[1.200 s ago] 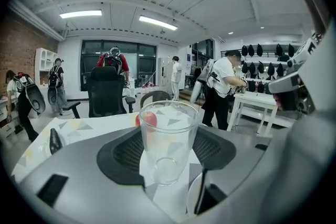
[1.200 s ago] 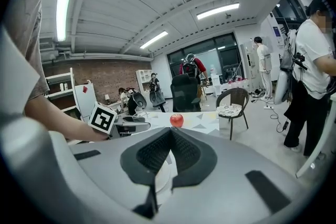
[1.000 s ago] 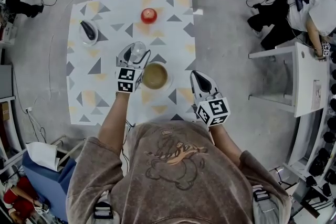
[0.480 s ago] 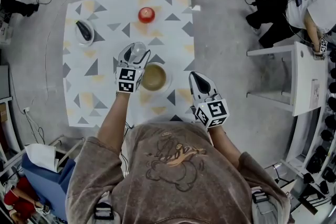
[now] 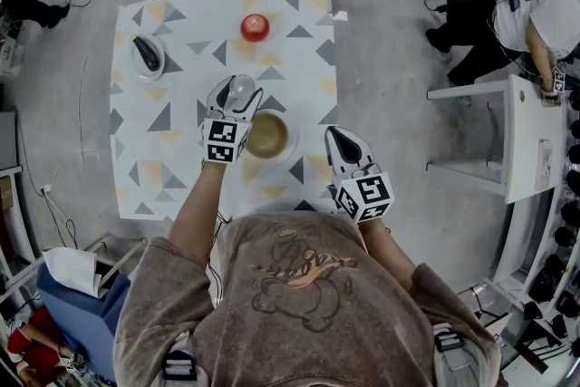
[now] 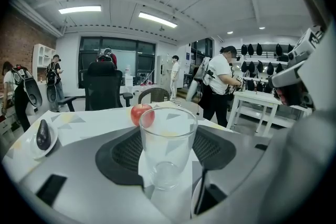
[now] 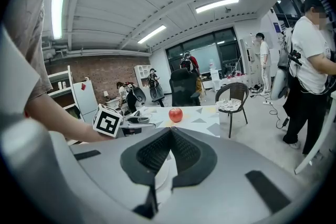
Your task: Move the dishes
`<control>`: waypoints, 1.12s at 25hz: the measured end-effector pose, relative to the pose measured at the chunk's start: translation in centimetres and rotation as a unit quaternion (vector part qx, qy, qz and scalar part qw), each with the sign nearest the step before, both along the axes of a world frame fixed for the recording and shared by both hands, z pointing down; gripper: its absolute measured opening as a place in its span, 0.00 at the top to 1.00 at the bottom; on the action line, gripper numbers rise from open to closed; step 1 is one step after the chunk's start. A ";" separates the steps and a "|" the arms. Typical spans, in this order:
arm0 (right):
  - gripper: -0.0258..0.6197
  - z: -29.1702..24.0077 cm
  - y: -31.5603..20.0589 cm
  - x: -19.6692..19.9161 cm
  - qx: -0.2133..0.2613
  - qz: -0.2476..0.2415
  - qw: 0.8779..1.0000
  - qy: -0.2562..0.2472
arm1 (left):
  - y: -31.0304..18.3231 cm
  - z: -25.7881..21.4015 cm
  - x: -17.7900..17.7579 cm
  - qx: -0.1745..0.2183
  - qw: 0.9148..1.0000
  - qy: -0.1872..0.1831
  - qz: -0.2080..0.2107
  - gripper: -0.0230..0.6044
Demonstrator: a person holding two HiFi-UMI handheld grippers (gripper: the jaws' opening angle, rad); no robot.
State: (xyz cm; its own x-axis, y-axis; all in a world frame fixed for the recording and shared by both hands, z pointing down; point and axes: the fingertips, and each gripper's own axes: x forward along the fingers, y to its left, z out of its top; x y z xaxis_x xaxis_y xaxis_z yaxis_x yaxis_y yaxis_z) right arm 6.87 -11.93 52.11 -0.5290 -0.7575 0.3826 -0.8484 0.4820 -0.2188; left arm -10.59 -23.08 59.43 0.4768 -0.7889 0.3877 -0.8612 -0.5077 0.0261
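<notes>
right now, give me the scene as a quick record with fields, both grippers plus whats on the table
surface: table with a triangle-patterned cover
left gripper: shut on the clear glass, which is upright and empty
right gripper: jaws together, nothing held, near the table's right edge
bowl: between the two grippers, close beside the left one, brownish inside
apple: red, on the far side of the table
small dish: far left, holds a dark object
</notes>
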 end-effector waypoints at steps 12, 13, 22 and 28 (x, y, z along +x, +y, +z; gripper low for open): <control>0.96 -0.7 0.1 -0.2 0.014 -0.005 1.000 -0.006 | 1.0 -2.8 -0.5 0.022 1.000 0.015 -0.017 0.50; 0.96 -0.8 0.1 -0.2 0.016 -0.005 1.000 -0.007 | 1.2 -3.1 -0.6 0.023 0.999 0.017 -0.020 0.50; 0.96 -1.5 0.3 -0.3 0.032 -0.010 0.999 -0.013 | 4.1 -4.2 -1.7 0.023 0.999 0.020 -0.038 0.50; 0.96 -2.2 0.2 -0.4 0.041 -0.010 0.999 -0.022 | 6.0 -4.3 -2.2 0.015 0.998 0.025 -0.052 0.50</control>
State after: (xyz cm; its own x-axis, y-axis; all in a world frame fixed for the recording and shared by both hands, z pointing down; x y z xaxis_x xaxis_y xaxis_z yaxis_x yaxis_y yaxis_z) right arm 6.50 -11.75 49.90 -0.5601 -0.7741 0.2949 -0.8283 0.5175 -0.2147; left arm -12.81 -17.08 55.16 0.4099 -0.8459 0.3413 -0.9073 -0.4166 0.0571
